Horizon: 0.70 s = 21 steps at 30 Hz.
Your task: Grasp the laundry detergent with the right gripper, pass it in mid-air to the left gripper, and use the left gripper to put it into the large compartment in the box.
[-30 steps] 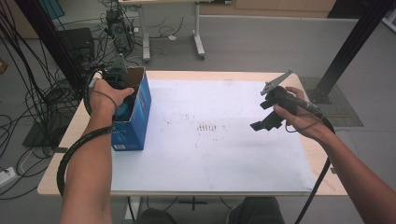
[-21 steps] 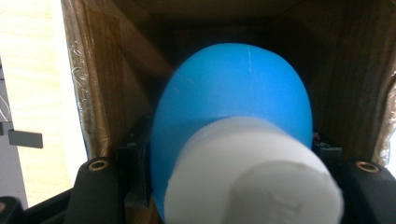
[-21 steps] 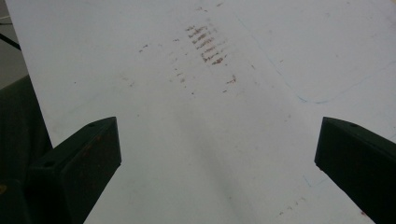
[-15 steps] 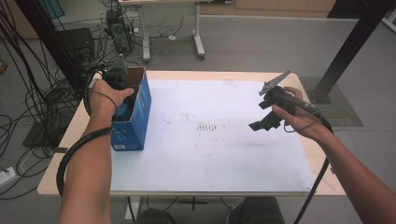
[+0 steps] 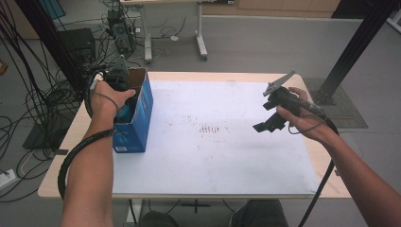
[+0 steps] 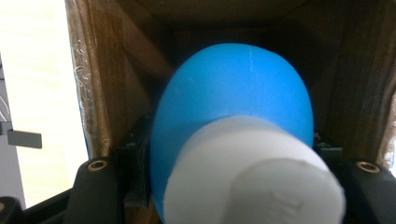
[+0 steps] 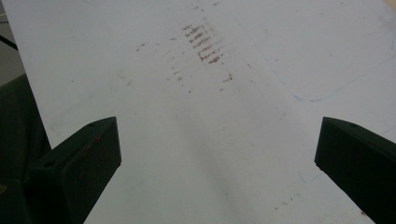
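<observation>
From the high view I see my left claw (image 5: 124, 90) sunk into the open top of the blue carton (image 5: 137, 120), which stands upright at the left edge of the white sheet (image 5: 213, 165) on the bench (image 5: 326, 189). Left hand (image 5: 108, 97) wraps the claw body just above the carton's rim.

Left gripper view: blue bottle (image 6: 233, 112) with a white cap (image 6: 252, 177) sits right between my jaws, cap end toward the camera, rounded blue body pointing down into the brown cardboard interior. Jaws are clamped against the bottle's sides; it is inside the carton, cardboard walls close on either side.

Right claw (image 5: 269, 124) hangs in the air over the right part of the sheet, well apart from the carton, held in the right hand (image 5: 298, 116). In the right gripper view its jaws stand wide apart with nothing between them, only the smudged sheet (image 7: 205, 93) below.
</observation>
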Each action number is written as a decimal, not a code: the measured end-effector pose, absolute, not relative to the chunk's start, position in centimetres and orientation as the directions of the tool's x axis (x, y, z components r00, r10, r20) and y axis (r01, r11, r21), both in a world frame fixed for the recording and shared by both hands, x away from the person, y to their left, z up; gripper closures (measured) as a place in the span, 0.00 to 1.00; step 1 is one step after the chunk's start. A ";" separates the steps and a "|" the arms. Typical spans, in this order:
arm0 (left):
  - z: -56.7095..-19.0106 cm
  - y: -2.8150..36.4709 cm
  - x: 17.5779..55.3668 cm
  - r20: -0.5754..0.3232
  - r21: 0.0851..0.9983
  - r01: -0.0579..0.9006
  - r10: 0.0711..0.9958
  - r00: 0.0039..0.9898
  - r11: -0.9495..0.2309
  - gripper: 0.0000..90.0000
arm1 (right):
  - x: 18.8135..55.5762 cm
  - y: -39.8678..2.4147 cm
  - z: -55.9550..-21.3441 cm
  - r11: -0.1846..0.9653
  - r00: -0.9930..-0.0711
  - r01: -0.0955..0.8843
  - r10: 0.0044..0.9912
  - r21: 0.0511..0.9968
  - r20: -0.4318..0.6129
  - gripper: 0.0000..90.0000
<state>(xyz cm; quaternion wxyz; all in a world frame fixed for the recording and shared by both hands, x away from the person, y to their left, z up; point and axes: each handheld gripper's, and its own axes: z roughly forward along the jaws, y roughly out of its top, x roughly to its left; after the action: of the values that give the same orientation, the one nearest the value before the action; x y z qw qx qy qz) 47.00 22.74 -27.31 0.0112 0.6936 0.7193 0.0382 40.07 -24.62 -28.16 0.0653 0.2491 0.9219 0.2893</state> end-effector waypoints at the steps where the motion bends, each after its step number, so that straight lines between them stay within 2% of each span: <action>1: -27.3 22.8 47.0 0.036 0.071 0.997 0.999 -0.038 0.036 0.40 | 40.1 -24.6 -28.1 0.709 -0.868 0.420 0.496 0.566 0.023 0.00; 21: -27.3 22.8 46.9 0.036 0.076 0.996 0.999 -0.041 0.039 0.40 | 40.2 -24.7 -28.0 0.709 -0.866 0.420 0.499 0.566 0.018 0.00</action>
<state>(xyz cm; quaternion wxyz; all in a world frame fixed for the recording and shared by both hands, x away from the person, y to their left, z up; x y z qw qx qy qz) 46.94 22.77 -27.34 0.0135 0.6922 0.7205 0.0399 40.17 -24.69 -27.99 0.0683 0.2493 0.9218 0.2887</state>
